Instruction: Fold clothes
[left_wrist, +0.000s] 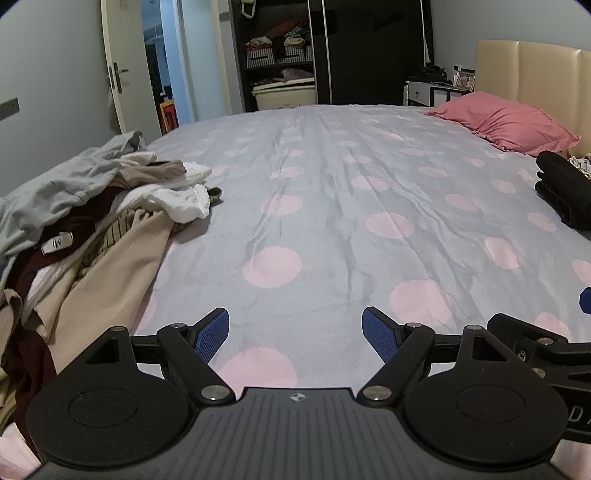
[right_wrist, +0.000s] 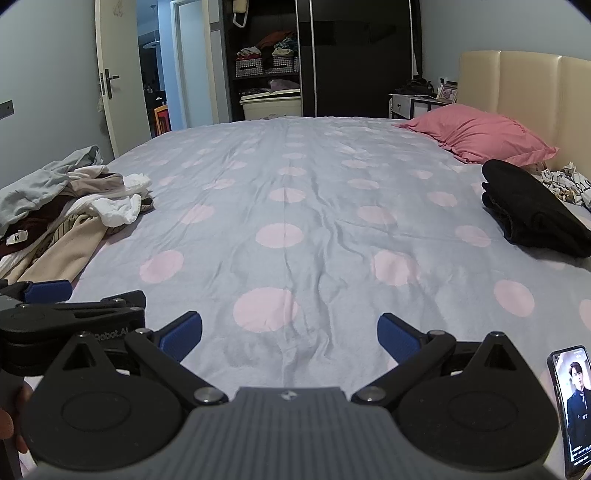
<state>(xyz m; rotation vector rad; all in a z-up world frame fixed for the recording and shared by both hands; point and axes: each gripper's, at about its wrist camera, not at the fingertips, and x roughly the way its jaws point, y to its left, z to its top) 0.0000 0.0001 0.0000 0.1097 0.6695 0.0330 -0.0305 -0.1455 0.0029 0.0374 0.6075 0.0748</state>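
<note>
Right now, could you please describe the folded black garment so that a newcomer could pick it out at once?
Start from the bed with its grey, pink-dotted sheet and find the pink pillow by the cream headboard. Just in front of the pillow lies the folded black garment. It is the only dark, neatly folded item; the other clothes form a loose pale heap on the opposite side.

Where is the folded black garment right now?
The folded black garment lies on the bed's right side in both views, just in front of the pink pillow.

"Robot.AI" on left gripper (right_wrist: 44, 291); "M" on garment tag (left_wrist: 57, 243).
</note>
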